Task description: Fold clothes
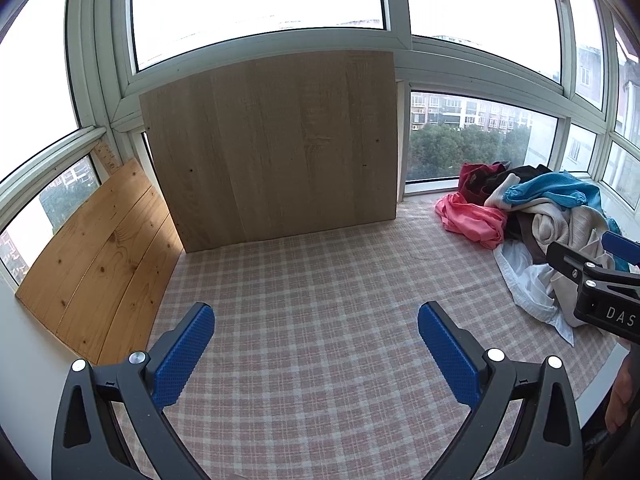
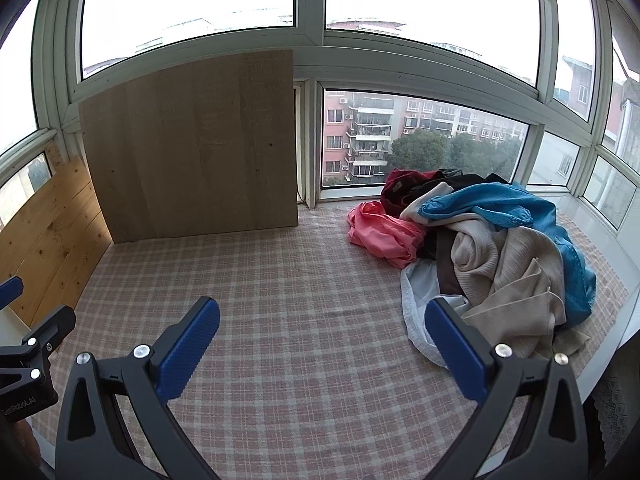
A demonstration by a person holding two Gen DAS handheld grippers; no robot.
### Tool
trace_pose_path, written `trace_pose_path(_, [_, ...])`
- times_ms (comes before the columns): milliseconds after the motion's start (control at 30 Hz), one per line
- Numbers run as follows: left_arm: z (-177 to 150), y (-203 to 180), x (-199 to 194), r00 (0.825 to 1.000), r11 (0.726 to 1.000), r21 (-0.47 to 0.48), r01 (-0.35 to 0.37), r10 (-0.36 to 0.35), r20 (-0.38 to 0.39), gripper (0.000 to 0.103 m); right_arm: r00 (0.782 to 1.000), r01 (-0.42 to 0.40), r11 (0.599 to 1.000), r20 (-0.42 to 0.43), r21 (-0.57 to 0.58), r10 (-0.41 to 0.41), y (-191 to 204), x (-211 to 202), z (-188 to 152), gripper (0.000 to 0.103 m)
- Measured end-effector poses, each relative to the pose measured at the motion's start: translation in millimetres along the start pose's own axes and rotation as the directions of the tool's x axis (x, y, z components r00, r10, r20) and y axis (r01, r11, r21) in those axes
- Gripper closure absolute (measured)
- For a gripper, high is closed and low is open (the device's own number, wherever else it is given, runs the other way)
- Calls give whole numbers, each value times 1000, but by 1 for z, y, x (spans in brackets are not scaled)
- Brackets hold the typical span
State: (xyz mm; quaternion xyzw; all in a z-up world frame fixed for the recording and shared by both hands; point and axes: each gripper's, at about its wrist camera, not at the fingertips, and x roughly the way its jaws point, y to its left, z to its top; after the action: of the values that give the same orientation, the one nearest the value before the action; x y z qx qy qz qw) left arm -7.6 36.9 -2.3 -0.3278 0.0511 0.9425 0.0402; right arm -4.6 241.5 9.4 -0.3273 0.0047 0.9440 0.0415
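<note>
A wide checked cloth [image 2: 304,288] in pink and cream is spread over the surface beneath a bay of windows [image 2: 424,136]. Two wooden boards are propped against the glass: a large pale board [image 2: 192,148] at the far side and a smaller pine board [image 1: 100,256] at the left.

The pile of clothes [image 2: 492,248] is heaped on the far right part of the cloth. In it, a blue garment [image 2: 516,208] is draped over the top, a cream knit [image 2: 508,256] is bunched below it, a pink garment [image 2: 380,236] is spread at the pile's left edge, a dark red piece [image 2: 400,192] is tucked at the far side, and a white piece [image 2: 416,312] is spilled at the near edge.

The right gripper [image 2: 322,350] is held above bare cloth, its jaws spread fully and nothing gripped; the pile is found ahead and to the right, its white edge seen just behind the right finger. The left gripper [image 1: 316,350] is likewise spread wide and empty, over bare cloth, with the pile well apart, far to the right.
</note>
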Motion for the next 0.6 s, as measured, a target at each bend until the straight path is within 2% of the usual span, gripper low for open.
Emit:
trace_pose_path(300, [7, -25, 3, 997, 995, 62, 78, -79, 3, 1, 997, 78, 995, -1, 61, -78, -29, -9, -7, 0])
trace_pose_path(600, [14, -57, 1, 987, 978, 131, 160, -161, 1, 1, 986, 164, 980, -11, 108, -164, -57, -15, -14, 0])
